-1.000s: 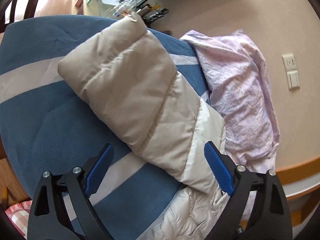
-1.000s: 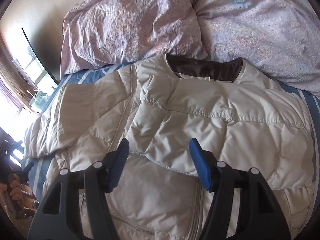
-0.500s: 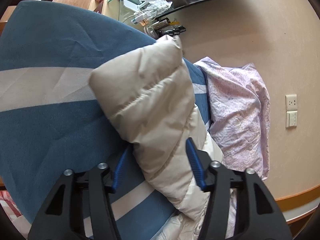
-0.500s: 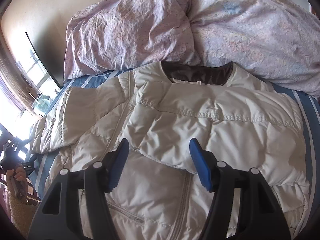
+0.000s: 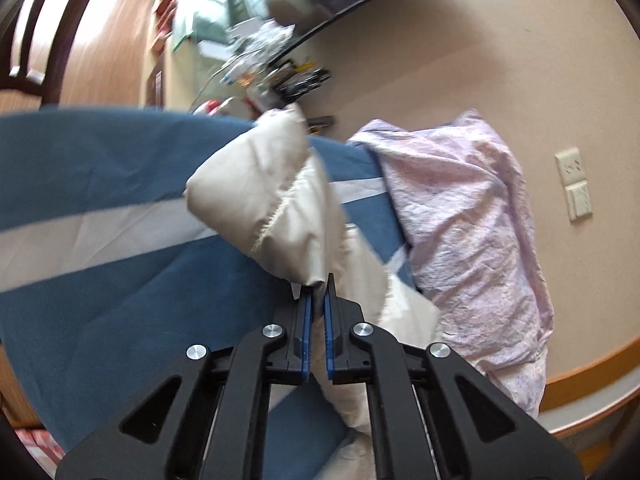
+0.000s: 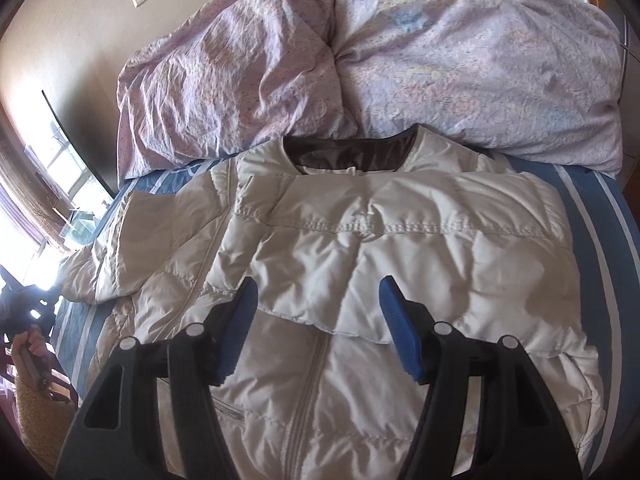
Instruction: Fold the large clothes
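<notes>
1. A cream quilted down jacket (image 6: 360,264) lies front-up on a blue bedsheet with white stripes (image 6: 600,208), its dark-lined collar toward the lilac duvet (image 6: 440,52) bunched at the far side of the bed.
2. One sleeve (image 6: 420,248) is folded flat across the chest, covering the upper part of the zip (the lower zip shows below it).
3. The other sleeve (image 5: 272,196) is raised off the sheet in the left wrist view, puffed and bent at a stitched seam.
4. The left gripper (image 5: 317,300) has its blue pads pinched tight on a fold of that raised sleeve; fabric bulges above the tips.
5. The right gripper (image 6: 316,300) hangs over the jacket's middle with its jaws at a moderate spread, holding nothing.
6. At the left edge of the right wrist view, a hand (image 6: 34,350) grips the other tool's handle.
7. A beige wall with a socket and switch plate (image 5: 576,184) stands behind the duvet.
</notes>
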A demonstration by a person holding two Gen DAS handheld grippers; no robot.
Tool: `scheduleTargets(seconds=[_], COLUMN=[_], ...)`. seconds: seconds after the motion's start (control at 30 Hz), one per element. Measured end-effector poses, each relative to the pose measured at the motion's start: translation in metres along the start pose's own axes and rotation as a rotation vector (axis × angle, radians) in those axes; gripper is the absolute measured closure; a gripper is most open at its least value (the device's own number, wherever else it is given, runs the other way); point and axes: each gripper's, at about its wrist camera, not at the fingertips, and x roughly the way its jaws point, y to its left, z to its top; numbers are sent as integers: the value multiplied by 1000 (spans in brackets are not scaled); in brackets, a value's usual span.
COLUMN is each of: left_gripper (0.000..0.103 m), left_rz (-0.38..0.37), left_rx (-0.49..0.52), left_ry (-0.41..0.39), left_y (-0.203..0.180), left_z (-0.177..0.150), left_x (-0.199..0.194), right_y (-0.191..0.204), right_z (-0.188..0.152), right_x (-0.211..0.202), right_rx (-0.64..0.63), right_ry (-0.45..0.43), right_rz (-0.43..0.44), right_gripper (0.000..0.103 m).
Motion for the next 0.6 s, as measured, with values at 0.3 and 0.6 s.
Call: scheduleTargets(seconds=[0.3, 0.6], left_gripper=[99, 99], left_rz=[-177, -397], left_rx=[300, 597], left_ry=[-39, 105], left_y=[-133, -248], left_z=[-20, -120], left_x=[-25, -27], right_y=[-36, -61], right_z=[-2, -9], right_x=[-15, -24], right_rx=[71, 121], right_ry=[-30, -45], right_rz=[-25, -38], right_gripper=[39, 39])
